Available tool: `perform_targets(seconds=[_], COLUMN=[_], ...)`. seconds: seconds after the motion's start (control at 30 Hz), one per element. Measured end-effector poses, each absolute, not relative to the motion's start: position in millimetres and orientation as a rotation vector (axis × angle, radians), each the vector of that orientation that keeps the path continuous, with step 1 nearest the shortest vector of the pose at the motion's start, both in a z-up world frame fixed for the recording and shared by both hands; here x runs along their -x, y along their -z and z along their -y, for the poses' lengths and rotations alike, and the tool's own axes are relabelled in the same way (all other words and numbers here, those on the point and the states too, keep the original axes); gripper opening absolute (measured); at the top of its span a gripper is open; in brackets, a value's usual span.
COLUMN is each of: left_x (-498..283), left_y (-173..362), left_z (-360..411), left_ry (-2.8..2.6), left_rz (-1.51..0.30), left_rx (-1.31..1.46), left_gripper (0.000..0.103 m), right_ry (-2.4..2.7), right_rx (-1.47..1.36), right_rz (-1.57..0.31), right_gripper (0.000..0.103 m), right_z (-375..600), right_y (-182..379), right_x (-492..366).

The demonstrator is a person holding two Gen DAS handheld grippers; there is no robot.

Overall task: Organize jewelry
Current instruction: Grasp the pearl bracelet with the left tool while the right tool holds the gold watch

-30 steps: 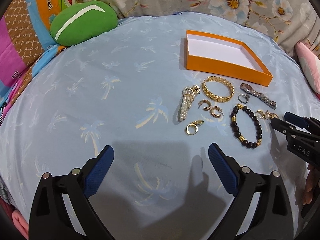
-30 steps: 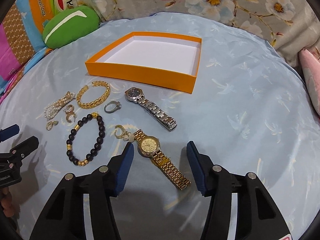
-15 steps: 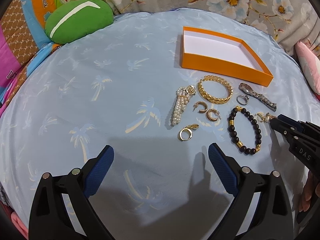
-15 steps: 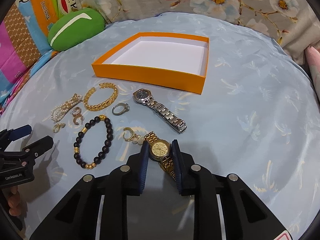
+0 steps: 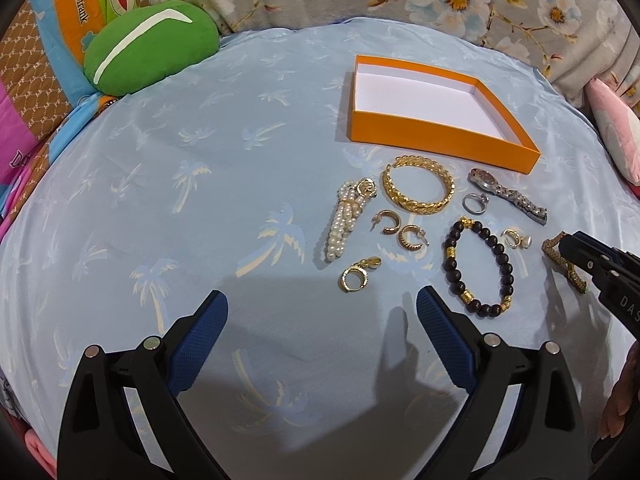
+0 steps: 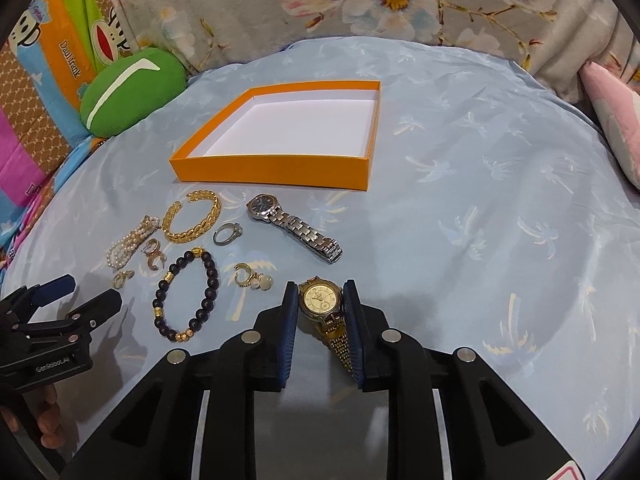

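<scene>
- So the right gripper is gripping the gold watch by its case, both pads pressing on it, strap trailing back between the fingers.
- Left gripper is hanging wide open over bare blue sheet — nothing in it.
- Orange box is sitting just beyond the silver watch and gold bangle.

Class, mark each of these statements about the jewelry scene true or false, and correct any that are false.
1. The right gripper is clamped on the gold watch. True.
2. The orange box already holds a bracelet. False: it is empty.
3. The left gripper is open and holds nothing. True.
4. The silver watch lies inside the box. False: it lies on the blue cloth in front of it.
</scene>
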State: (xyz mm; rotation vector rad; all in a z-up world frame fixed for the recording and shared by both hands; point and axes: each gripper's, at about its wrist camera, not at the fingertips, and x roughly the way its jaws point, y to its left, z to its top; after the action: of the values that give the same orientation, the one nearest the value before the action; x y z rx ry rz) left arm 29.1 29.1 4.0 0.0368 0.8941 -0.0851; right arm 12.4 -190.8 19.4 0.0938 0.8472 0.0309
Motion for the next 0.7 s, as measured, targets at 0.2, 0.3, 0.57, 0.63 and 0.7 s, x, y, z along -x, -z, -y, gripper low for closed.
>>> perform_targets(seconds=[0.2, 0.3, 0.57, 0.63, 0.7], left_x=[-30.5, -33.1, -40.3, -42.6, -45.4], left_y=[-6.9, -6.2, -1.7, 0.2, 3.3], left_z=[-26.7, -27.1, -39.4, -36.4, -34.3], left_ry=[0.093, 0.097, 0.077, 0.084, 0.099], left_rz=[-0.886, -0.891, -0.908, -0.913, -0.927], left_rx=[-0.040, -0.047, -0.045, -0.057, -0.055], left_gripper=[0.093, 0.093, 0.091, 0.082, 0.072], right_ry=[-0.025, -0.024, -0.037, -0.041, -0.042], right_rx=[-0.100, -0.103, -0.129, -0.133, -0.139], right_rz=[-0.835, -0.838, -0.850, -0.849, -0.849], right_gripper=[0.021, 0.021, 0.021, 0.021, 0.021], right_z=[190.4, 189.8, 189.6, 188.7, 189.4], right_y=[-25.1, -23.8, -18.1, -17.6, -17.5], right_x=[-11.4, -11.2, -10.1, -9.5, -9.0])
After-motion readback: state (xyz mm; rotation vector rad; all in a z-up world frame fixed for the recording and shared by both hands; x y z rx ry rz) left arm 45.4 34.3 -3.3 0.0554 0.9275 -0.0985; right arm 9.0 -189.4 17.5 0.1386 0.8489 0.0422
